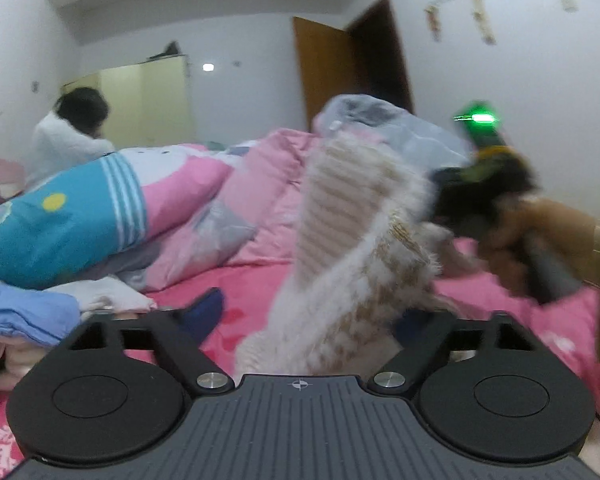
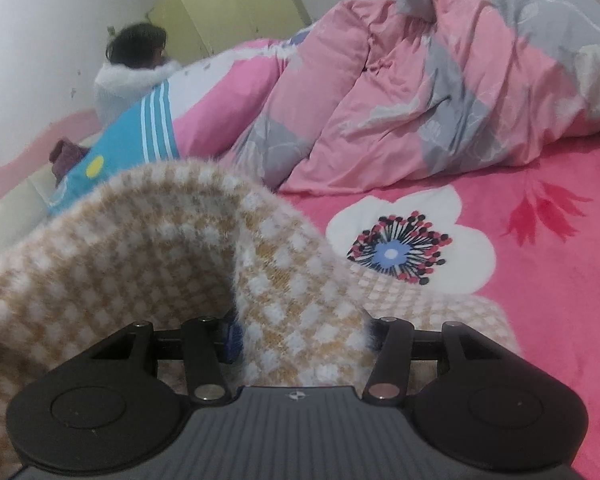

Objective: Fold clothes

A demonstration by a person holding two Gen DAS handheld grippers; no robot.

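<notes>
Both hand-held grippers, left (image 1: 300,316) and right (image 2: 300,334), pinch the checked sweater (image 2: 148,240) above bare pink bedsheet (image 2: 540,280).

Tan-and-white checked sweater (image 2: 148,248) (fuzzy), pink flowered bedsheet (image 2: 540,280), pink-grey quilt (image 2: 440,92), turquoise pillow (image 1: 60,224)

Left gripper (image 1: 300,316) pointing nearly level, jaws set apart with fuzzy knit rising between them, grip unclear in the blur, right gripper (image 2: 302,338) tilted downward, jaws partly apart with knit bunched between the fingers, seemingly pinched, right hand (image 1: 540,236) wrapped round its handle
</notes>
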